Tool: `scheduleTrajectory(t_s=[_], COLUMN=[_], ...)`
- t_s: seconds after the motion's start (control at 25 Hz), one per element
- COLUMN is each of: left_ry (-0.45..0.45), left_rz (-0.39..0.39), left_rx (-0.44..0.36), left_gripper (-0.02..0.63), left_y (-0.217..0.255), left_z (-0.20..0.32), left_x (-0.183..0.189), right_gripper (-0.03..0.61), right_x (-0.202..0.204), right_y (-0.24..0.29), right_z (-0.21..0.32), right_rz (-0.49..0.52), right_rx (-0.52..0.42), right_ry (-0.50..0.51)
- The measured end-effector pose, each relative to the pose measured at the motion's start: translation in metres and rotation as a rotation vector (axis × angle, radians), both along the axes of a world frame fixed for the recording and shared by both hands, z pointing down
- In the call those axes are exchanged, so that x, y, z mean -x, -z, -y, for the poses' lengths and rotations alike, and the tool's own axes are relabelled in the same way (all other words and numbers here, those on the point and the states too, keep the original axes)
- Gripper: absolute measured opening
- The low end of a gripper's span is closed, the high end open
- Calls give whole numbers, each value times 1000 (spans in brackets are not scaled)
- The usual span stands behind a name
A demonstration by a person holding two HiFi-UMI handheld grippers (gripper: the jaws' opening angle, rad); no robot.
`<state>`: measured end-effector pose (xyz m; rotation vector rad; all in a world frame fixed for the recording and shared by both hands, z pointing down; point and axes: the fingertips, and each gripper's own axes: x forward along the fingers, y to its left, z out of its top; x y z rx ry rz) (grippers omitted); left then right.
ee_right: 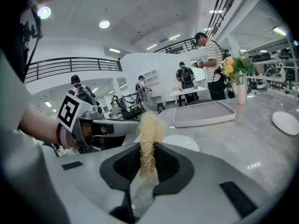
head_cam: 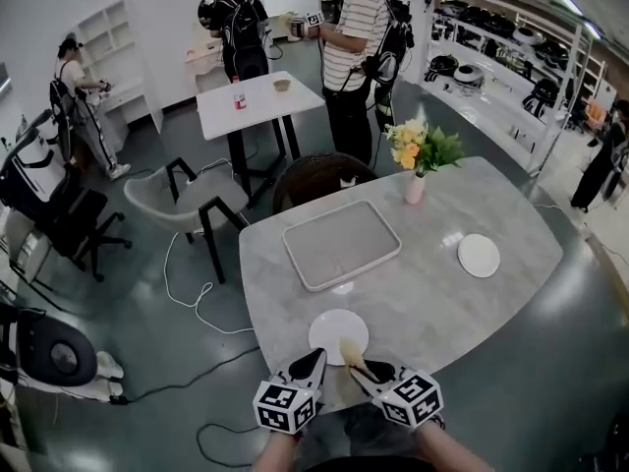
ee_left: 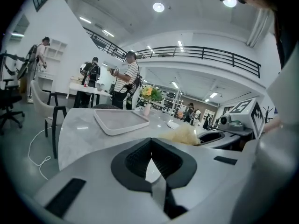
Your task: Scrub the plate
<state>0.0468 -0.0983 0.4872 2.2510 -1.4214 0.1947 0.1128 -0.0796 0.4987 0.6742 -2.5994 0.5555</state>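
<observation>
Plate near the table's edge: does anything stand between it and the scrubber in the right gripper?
Nothing visible does. The scrubber in the right gripper hangs over the near rim of the plate; the left gripper clamps that rim beside it.

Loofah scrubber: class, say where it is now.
In the head view the loofah scrubber is clamped in the right gripper, over the right rim of the near white plate.

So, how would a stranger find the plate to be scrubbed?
On the grey marble table, look at the edge nearest the head camera. The white plate there lies under the pale scrubber in the right gripper; the other plate sits alone, far right.
</observation>
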Motion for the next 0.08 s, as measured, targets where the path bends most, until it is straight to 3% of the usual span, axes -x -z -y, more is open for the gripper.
scheduleTrajectory(t_s=[0.08], left_ry=[8], left_rz=[3], left_rx=[-24], left_gripper=[11], left_y=[9], left_z=[26], left_x=[-5], right_gripper=[75], right_x=[0], right_y=[8], right_z=[26], right_rz=[11], right_rx=[-25], right_ry=[22])
